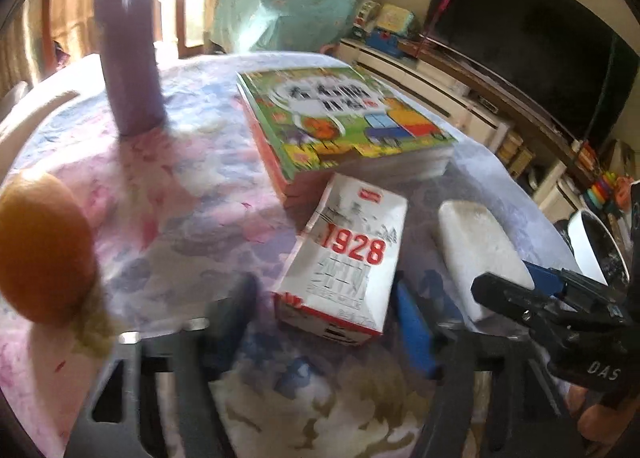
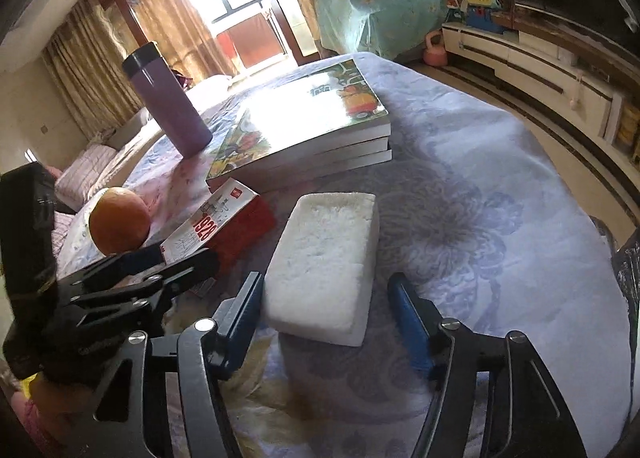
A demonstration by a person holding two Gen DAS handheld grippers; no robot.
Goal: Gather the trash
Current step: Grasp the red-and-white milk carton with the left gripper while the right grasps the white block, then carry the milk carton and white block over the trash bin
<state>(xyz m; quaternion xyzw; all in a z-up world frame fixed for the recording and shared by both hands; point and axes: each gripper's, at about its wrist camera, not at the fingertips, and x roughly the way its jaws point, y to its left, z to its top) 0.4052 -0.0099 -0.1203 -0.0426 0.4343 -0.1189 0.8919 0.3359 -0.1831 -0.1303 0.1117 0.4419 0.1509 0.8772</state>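
Observation:
A white and red carton [image 1: 340, 258] marked "1928" lies on the flowered tablecloth, and its near end sits between the fingers of my left gripper [image 1: 324, 318]. The jaws stand open, with a small gap on each side. To its right a white foam block [image 2: 328, 262] lies between the fingers of my right gripper [image 2: 326, 318]. The left pad is at the block's edge and the right pad is clear of it, so this gripper is open too. Each gripper shows in the other's view: the right gripper [image 1: 508, 286] and the left gripper [image 2: 188, 258].
An orange [image 2: 118, 220] rests left of the carton. A purple flask [image 2: 168, 102] stands behind it, and a stack of books [image 2: 308, 126] lies just beyond the carton and block. A white-rimmed bin [image 1: 592, 242] with a black liner sits off the table's right edge.

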